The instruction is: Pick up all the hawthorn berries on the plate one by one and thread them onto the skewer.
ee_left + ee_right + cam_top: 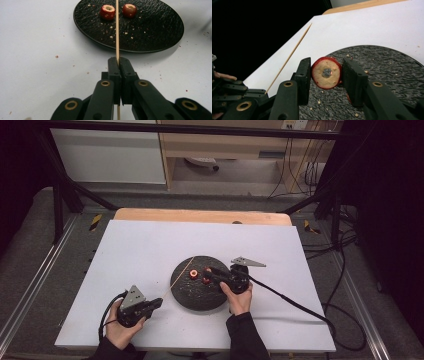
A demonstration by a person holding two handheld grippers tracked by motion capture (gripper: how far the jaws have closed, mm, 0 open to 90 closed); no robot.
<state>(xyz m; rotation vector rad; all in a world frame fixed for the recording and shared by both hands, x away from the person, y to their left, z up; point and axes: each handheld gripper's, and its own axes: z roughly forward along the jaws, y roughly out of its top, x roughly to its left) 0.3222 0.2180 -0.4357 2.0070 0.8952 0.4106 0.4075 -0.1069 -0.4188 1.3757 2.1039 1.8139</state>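
Left gripper (118, 62) jaws clenched on skewer (116, 30); right gripper (326, 75) jaws grasping cored fruit piece (326, 72). Over crumb-strewn black plate (187, 292) on tabletop (140, 250); two more pieces (108, 11) in skewer's line.

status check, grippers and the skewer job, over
left gripper shut on skewer. right gripper shut on cored red fruit piece over black plate. nothing in the way.

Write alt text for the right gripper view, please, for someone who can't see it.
Two black jaws of the right gripper clamp a red-skinned fruit piece, its pale cut face and dark cored centre facing the camera, above a crumb-strewn black plate. Behind it, a thin wooden skewer slants over the white table.
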